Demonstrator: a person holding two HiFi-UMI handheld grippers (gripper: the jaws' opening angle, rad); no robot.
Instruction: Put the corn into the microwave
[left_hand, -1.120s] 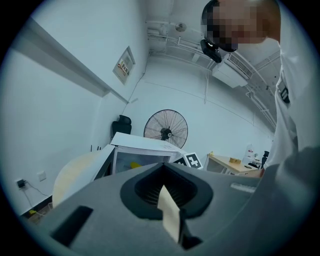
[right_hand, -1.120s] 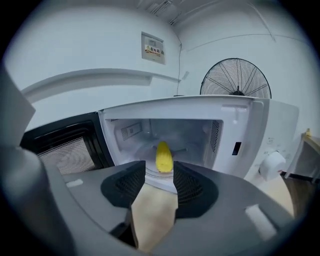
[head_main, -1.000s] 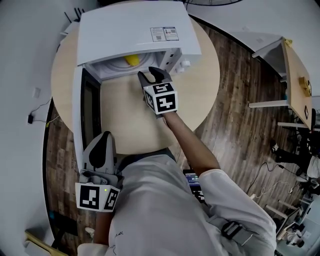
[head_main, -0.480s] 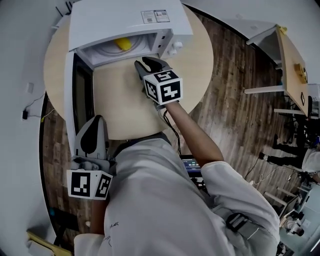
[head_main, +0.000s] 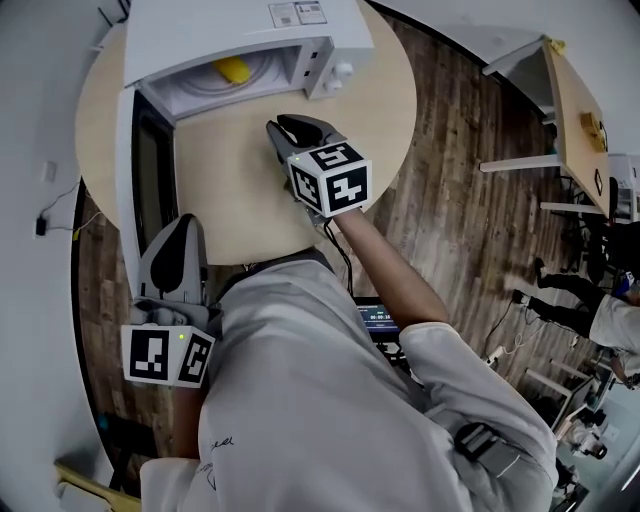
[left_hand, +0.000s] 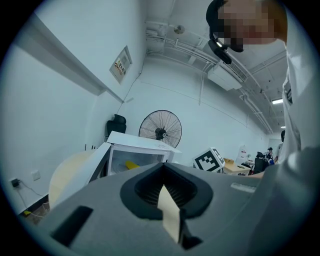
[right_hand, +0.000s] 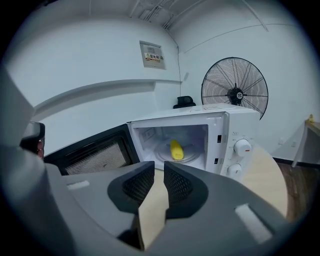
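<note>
yellow corn cob (right_hand: 175, 149): inside the open white boxy microwave oven (head_main: 230, 25), lying on the round glass turntable (right_hand: 192, 156), touching neither gripper. oven placed at the far side of the round pale wooden table (head_main: 240, 190); dark-windowed door (head_main: 148, 180) swung fully out on the left, reaching toward the person; two white knobs (right_hand: 242, 147) on the right-hand panel. right gripper (head_main: 288, 128), grey with black ribbed pads: hovering over the table just before the oven mouth, apart from it, aimed at the cavity; jaws just been closing, now only a narrow slit apart, nothing between them but table seen beyond. black-and-white marker cube (head_main: 330, 180) mounted behind those jaws. left gripper (head_main: 183, 222): low at the near table edge, beside the free end of the open door, contact with it not clear; jaw tips drawn together, gripping nothing. black round pedestal fan (right_hand: 234, 88): behind the oven, against a white wall. small framed wall notice (right_hand: 152, 54): above and left of the oven. dark wood-plank floor (head_main: 440, 160): all around the table.
</note>
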